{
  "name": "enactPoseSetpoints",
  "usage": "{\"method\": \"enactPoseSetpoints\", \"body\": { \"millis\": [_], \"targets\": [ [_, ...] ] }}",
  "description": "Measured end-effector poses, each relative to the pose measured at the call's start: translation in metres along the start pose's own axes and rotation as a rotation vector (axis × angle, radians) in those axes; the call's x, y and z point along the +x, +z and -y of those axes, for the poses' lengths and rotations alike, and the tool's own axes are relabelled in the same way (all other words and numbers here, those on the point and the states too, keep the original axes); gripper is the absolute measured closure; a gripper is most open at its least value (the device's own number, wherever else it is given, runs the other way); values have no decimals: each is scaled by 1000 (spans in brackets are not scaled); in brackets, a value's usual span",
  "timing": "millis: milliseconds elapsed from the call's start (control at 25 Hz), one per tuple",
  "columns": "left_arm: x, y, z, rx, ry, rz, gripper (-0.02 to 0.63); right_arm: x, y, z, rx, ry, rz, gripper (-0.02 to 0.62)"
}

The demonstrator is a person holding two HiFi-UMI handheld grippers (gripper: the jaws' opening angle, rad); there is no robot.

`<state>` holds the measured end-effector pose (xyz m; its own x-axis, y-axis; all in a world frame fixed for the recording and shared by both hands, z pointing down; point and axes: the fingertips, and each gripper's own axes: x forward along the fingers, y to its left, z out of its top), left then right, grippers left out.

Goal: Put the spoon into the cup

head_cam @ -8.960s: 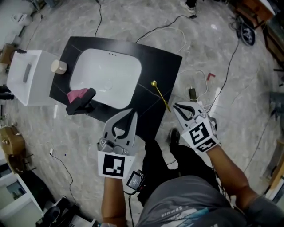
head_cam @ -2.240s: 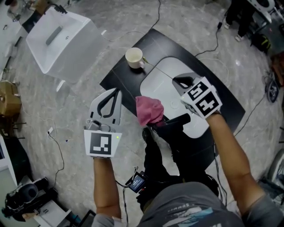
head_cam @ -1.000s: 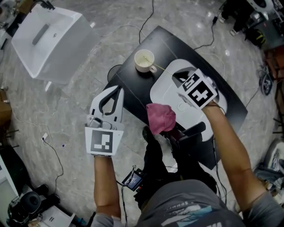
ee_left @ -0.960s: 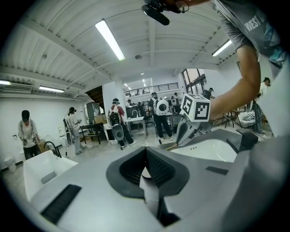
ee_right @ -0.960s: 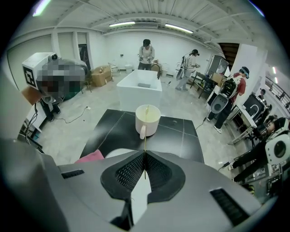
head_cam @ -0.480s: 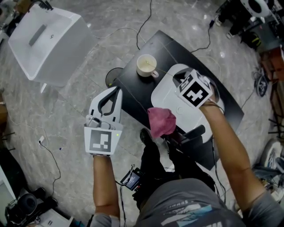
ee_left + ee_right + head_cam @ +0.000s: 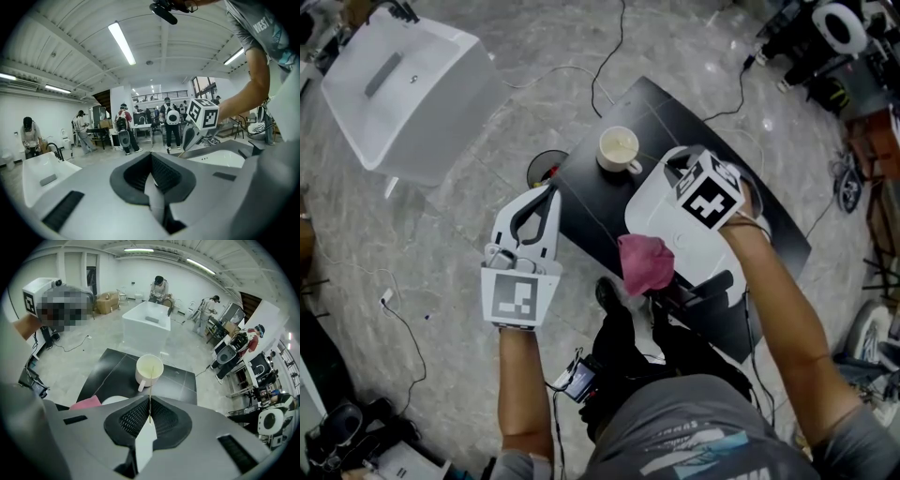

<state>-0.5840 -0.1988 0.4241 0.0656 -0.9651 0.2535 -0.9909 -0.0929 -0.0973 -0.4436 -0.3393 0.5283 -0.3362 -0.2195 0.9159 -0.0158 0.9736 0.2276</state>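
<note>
A cream cup (image 7: 619, 150) (image 7: 149, 367) stands on the black countertop (image 7: 591, 202), left of the white sink basin (image 7: 680, 248). My right gripper (image 7: 673, 167) (image 7: 150, 416) is over the basin's far rim and points at the cup. It is shut on the thin gold spoon (image 7: 150, 394), whose far end reaches into the cup's mouth. In the head view the spoon is too thin to make out. My left gripper (image 7: 546, 195) (image 7: 152, 164) hovers by the counter's left edge, shut, with nothing between its fingers.
A pink cloth (image 7: 645, 264) lies at the basin's near rim beside a black faucet (image 7: 705, 286). On the floor to the far left stands a white tub (image 7: 403, 89), with cables (image 7: 609, 66) running around the counter. Several people stand in the background of both gripper views.
Nine seconds ago the spoon lay on the counter; now my right gripper holds it with its end in the cup. Over the last second the grippers have barely moved.
</note>
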Motion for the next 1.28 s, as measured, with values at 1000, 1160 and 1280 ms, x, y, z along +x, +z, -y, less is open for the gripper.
{"method": "enactPoseSetpoints", "body": {
  "millis": [1000, 1160, 1280],
  "targets": [
    [-38, 78, 8, 80, 25, 80, 604, -95, 50, 6, -41, -74, 220, 560],
    [-47, 79, 22, 133, 9, 74, 604, -128, 57, -1, -18, -73, 350, 560],
    [-58, 112, 32, 159, 21, 98, 604, -154, 68, -15, -29, -84, 459, 561]
  ]
}}
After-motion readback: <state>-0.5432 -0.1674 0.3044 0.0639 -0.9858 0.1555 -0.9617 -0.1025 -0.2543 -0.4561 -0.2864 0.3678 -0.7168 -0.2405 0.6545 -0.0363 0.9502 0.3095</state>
